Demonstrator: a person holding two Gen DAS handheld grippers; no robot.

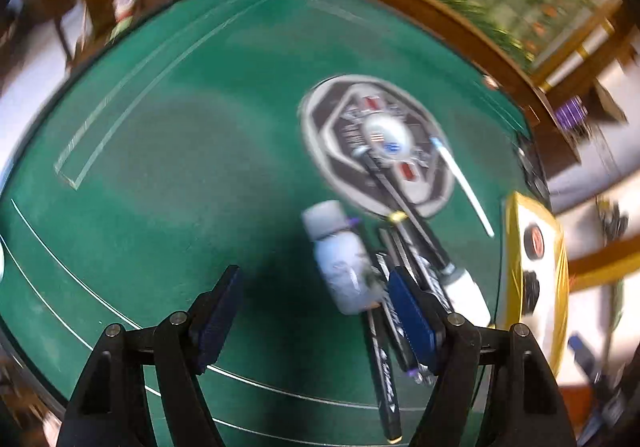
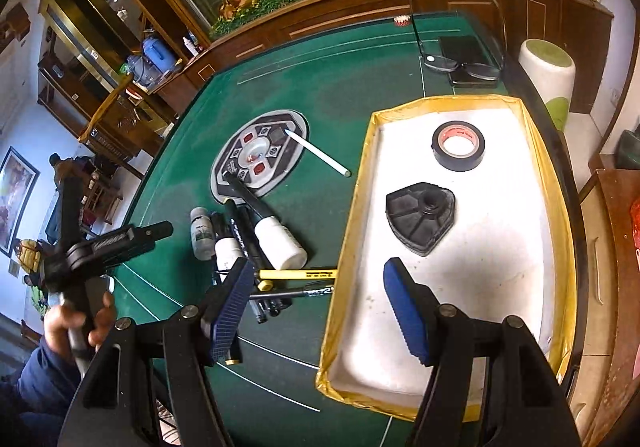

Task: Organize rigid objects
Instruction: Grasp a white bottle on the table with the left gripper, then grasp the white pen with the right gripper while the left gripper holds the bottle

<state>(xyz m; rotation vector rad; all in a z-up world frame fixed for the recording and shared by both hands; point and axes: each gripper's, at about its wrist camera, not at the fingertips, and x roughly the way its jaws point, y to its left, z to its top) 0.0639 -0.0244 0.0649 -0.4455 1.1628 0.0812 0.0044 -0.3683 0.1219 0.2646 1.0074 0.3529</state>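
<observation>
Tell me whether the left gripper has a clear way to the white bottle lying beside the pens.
Probably yes. The left gripper is open and empty, and the white bottle lies just ahead with its near side uncovered; pens crowd only its far side.

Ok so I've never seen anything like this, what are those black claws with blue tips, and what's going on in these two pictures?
Each picture comes from a camera on a handheld gripper, looking along its two blue-padded fingers. A person holds one in each hand. The left gripper and the right gripper are both open and empty. On the green table lie a pile of pens and small white bottles. Beside it stands a yellow-rimmed tray holding a roll of black tape and a black plastic part.
</observation>
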